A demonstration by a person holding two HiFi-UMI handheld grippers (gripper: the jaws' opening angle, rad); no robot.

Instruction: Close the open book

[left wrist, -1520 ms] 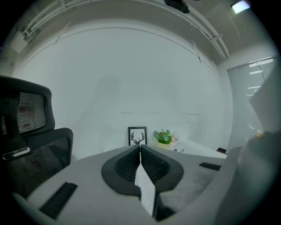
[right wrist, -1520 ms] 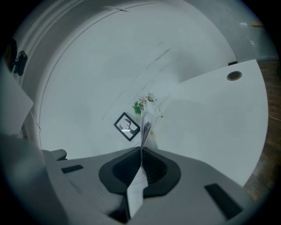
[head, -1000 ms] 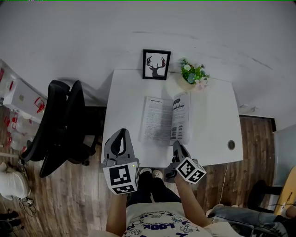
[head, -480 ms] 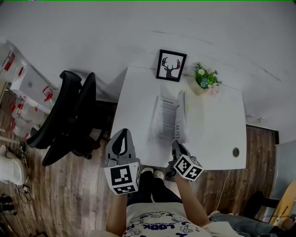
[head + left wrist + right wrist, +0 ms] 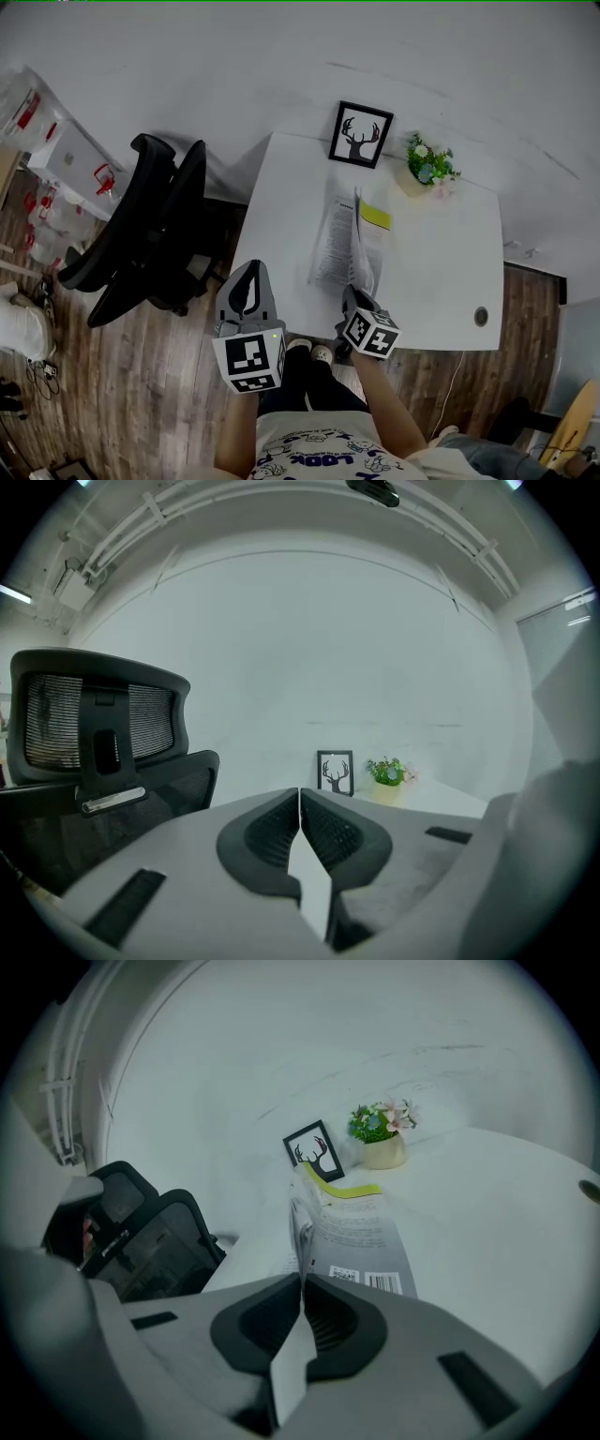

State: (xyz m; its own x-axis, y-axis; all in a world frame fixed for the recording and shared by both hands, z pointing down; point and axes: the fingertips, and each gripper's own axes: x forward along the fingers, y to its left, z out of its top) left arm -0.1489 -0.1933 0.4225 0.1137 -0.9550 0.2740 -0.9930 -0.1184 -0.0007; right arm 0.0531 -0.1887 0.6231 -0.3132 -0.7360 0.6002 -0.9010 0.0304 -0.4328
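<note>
1. The book [image 5: 330, 246] lies mid-desk on the white desk [image 5: 441, 272], with its spine running 12 to 6 o'clock. The left-hand pages are flat and print up.
2. The right-hand half [image 5: 357, 236] stands close to upright over the spine and rests on neither side. Its outer cover faces 3 o'clock. A lime strip [image 5: 375, 216] sits near the far end of the cover and a barcode [image 5: 382, 1283] near the near end.
3. The right gripper [image 5: 354, 294] is at 6 o'clock of the book, at its near edge. In the right gripper view the jaws are clenched on the lower edge of the raised half. The leaf edge runs straight up out of the tips.
4. The left gripper [image 5: 248, 270] is at 7 o'clock, by the desk's near-left corner and apart from the book. Its jaws are pressed together with nothing between them. It takes no part in the job.
5. Judged progress is roughly halfway.
   - Done: the right-hand half is gripped and raised to about vertical.
   - Left: tip it past vertical toward 9 o'clock, lay it on the flat left-hand pages, then let go.
6. The surroundings are all well apart from the book.
   - A framed deer picture [image 5: 361, 134] is at 12 o'clock.
   - A potted plant [image 5: 428, 162] is at 1 o'clock.
   - A cable hole [image 5: 481, 316] is at 4 o'clock.
   - An office chair [image 5: 141, 234] stands off the desk at 9 o'clock.
   - Nothing lies on the left-hand pages where the cover should land.
</note>
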